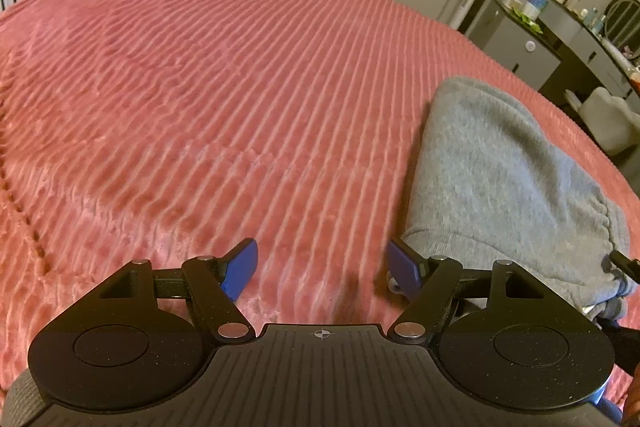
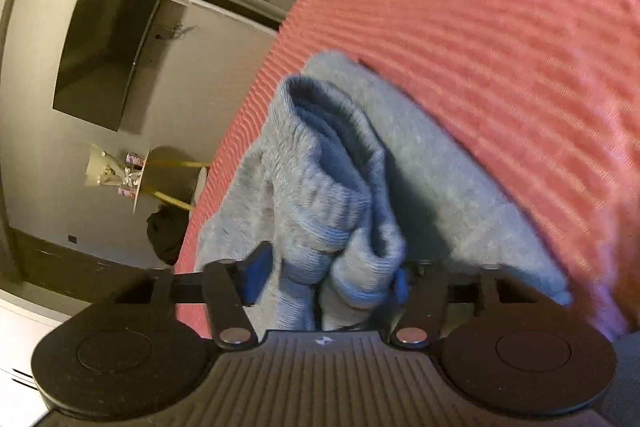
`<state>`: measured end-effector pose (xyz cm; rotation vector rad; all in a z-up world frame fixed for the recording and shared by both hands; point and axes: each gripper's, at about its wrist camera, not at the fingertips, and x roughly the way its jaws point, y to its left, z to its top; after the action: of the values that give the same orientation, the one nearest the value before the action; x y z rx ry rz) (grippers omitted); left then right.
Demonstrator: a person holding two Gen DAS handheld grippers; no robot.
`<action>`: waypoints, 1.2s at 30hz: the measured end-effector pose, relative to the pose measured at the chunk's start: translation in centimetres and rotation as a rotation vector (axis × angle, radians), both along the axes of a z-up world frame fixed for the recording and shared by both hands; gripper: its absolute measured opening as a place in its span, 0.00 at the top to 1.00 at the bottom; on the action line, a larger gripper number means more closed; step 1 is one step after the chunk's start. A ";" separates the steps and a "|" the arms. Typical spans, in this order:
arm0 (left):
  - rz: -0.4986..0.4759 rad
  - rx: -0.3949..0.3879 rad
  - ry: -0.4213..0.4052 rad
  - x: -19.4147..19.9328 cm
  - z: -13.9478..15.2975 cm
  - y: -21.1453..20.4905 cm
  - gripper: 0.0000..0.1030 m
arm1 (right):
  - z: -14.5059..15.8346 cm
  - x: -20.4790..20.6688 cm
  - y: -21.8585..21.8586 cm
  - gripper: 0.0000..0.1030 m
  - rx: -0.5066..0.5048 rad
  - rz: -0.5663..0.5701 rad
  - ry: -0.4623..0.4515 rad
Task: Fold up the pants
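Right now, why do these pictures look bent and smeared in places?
Left wrist view: the fisheye lens bulges the ribbed pink bedspread into a dome, and the folded grey sweatpants look soft. Right wrist view: the room sits tilted, the grey fabric between the right gripper looks bluish and blurred, and the dark wall screen curves.

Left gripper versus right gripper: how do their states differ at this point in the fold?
The left gripper is open and empty; the right gripper has bunched ribbed ends of the grey pants between its fingers. The left gripper sits over bare pink bedspread with the pants beside it; the right gripper faces the pants directly. Both have blue pads on black fingers.
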<state>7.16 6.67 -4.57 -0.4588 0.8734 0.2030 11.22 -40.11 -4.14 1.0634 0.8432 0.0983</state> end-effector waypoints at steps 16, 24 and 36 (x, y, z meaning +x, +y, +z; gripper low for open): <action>-0.019 0.015 0.012 0.6 0.2 -0.1 0.26 | 4.0 -2.8 -0.2 0.55 -0.225 0.007 -0.127; -0.061 -0.089 -0.015 3.6 1.9 -1.4 0.25 | 1.5 -2.7 -1.0 0.44 -0.253 -0.008 -0.029; -0.392 0.298 -0.040 15.8 4.9 -11.9 0.27 | 0.6 -2.8 -0.5 0.43 -0.248 -0.027 -0.043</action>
<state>22.91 -5.24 0.35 -0.0100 0.8598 -0.0380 8.47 -40.56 -3.55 0.8365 0.7793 -0.0064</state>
